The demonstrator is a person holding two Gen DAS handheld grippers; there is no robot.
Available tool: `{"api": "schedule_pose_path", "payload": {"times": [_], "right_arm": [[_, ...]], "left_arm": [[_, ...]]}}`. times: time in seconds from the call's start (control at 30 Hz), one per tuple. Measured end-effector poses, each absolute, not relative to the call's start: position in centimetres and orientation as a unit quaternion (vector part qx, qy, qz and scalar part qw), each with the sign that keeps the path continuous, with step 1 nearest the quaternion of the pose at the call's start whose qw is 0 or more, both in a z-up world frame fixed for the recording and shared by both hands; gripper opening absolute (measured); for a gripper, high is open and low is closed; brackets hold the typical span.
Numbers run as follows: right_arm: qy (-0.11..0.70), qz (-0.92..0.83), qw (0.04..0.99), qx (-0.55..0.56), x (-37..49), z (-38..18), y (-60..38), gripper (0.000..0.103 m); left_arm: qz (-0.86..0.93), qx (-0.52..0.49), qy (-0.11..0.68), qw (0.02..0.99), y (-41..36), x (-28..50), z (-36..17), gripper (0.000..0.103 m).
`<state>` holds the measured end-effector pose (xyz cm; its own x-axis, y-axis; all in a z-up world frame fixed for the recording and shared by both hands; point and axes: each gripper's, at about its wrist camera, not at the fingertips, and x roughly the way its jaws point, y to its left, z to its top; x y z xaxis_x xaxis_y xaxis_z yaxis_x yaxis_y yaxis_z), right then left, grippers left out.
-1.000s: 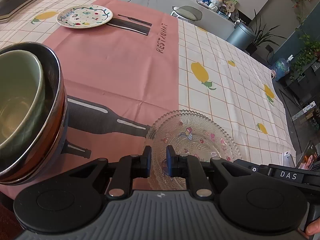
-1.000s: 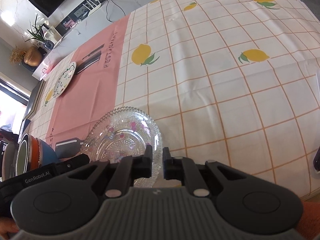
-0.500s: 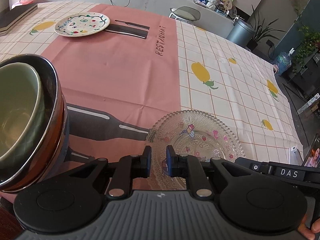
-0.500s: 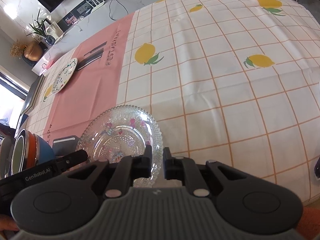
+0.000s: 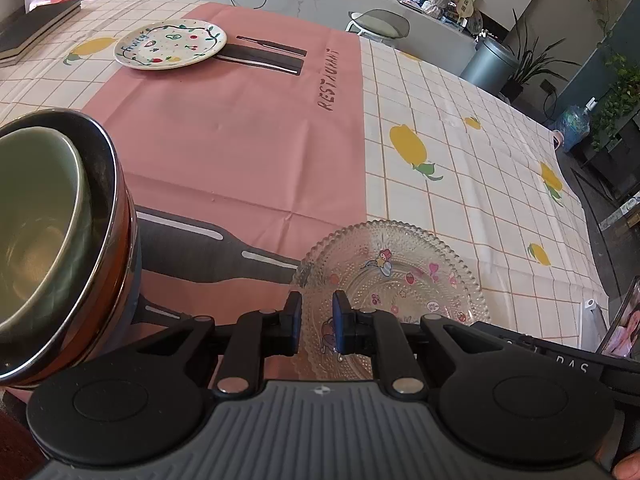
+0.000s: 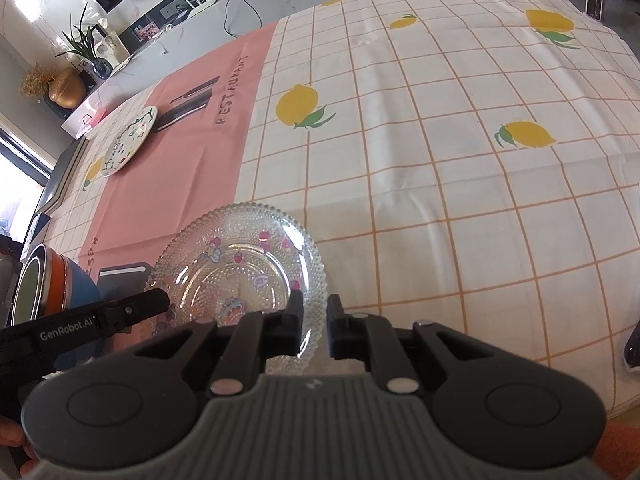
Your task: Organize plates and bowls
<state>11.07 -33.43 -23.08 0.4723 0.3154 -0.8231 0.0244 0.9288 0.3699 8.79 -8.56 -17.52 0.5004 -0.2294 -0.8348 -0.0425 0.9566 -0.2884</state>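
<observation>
A clear beaded glass plate (image 5: pixel 400 272) (image 6: pixel 240 264) with small cartoon prints lies near the table's front edge. My left gripper (image 5: pixel 317 316) straddles its left rim with narrow jaws. Its fingertip (image 6: pixel 162 300) shows at that rim in the right wrist view. My right gripper (image 6: pixel 314 312) is shut on the plate's near right rim, one finger inside and one outside. A stack of bowls (image 5: pixel 108 184) (image 6: pixel 52 280) stands to the left: a green bowl (image 5: pixel 36 220) in a steel one, over orange and blue. A white painted plate (image 5: pixel 170 44) (image 6: pixel 128 140) sits far back on the pink cloth.
A lemon-print tablecloth (image 5: pixel 460 168) covers the table and drops off at the right edge. A dark flat board (image 5: pixel 36 24) lies at the far left corner. A stool (image 5: pixel 378 24) and a grey bin (image 5: pixel 486 60) stand beyond the table.
Both hands stay almost in place. The right gripper has rolled slightly, and the glass plate's rim remains between its fingers.
</observation>
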Motion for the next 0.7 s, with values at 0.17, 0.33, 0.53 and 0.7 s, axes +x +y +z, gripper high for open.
{"api": "schedule_pose_path", "payload": {"times": [0.17, 0.33, 0.53, 0.7], "right_arm": [[0.503, 0.085, 0.847, 0.147, 10.9, -22.9, -32.9, 0.011], [0.498, 0.08, 0.854, 0.125, 10.7, -22.7, -32.3, 0.011], [0.49, 0.076, 0.861, 0.114, 10.5, -22.4, -32.1, 0.011], [0.48, 0.078, 0.866, 0.119, 10.2, -22.2, -32.2, 0.015]], "left_arm": [[-0.05, -0.139, 0.5, 0.853, -8.6, 8.9, -17.5, 0.017], [-0.046, -0.137, 0.502, 0.852, -8.8, 9.0, -17.4, 0.019], [-0.042, -0.126, 0.501, 0.855, -9.2, 9.0, -17.3, 0.02], [-0.042, -0.118, 0.499, 0.857, -9.5, 8.9, -17.3, 0.027]]}}
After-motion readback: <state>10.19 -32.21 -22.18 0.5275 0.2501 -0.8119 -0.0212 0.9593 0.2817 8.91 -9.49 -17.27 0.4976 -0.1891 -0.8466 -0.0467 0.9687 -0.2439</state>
